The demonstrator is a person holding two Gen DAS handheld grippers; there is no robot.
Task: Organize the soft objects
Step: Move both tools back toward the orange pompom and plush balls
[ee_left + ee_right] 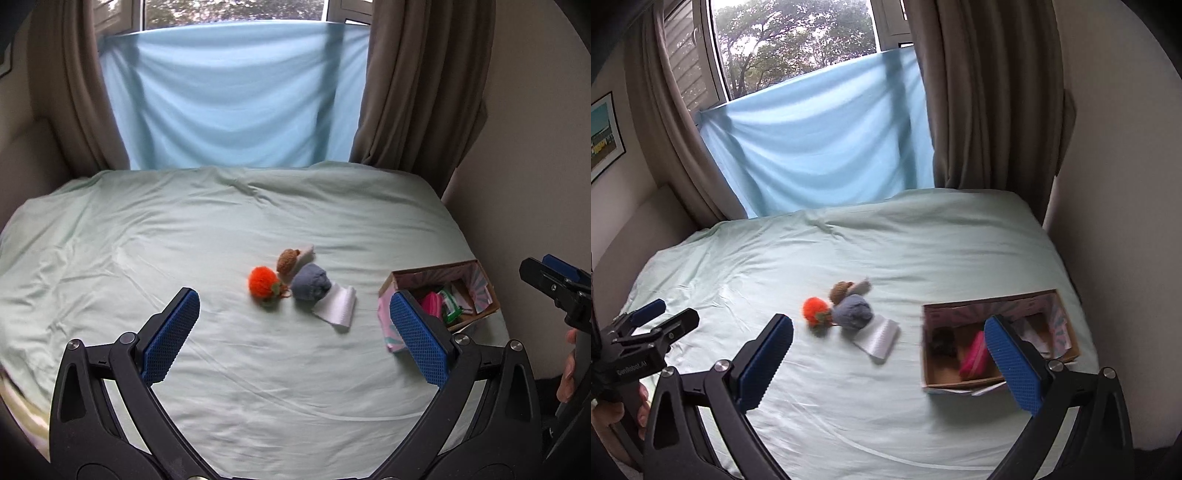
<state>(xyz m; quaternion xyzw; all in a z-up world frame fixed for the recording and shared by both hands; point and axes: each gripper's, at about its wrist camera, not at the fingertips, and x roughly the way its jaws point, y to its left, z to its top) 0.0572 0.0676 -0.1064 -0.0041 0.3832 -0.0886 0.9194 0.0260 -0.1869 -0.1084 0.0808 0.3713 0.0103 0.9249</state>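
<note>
I hold both my claws above the near edge of the bed (pixel 147 236), and both are spread wide with nothing between their blue pads. My left claw (pixel 295 332) hangs over the middle of the near edge, its fingers framing the small heap of soft things out on the pale green sheet. My right claw (pixel 890 358) hangs further toward the right edge, its right finger in front of the cardboard box (pixel 960 376).

The heap lies about the middle of the bed, well apart from every edge. In it, an orange pompom (pixel 262 281) sits on the left, touching a grey-blue ball of yarn (pixel 311 286) to its right. Behind the two, toward the far edge, a small brown knitted ball (pixel 287 260) rests against them, with a pale grey scrap (pixel 307 253) just beside it; I cannot tell what that scrap is. A folded white cloth (pixel 338 304) lies on the near right side of the yarn ball, touching it.

The box stands open near the right edge of the bed, apart from the heap. Inside it I see a pink thing (pixel 975 354), a dark thing (pixel 942 341) in its left part, and something green and white (pixel 452 304).

A blue sheet (pixel 229 99) hangs across the window beyond the far edge, between brown curtains (pixel 417 81).
</note>
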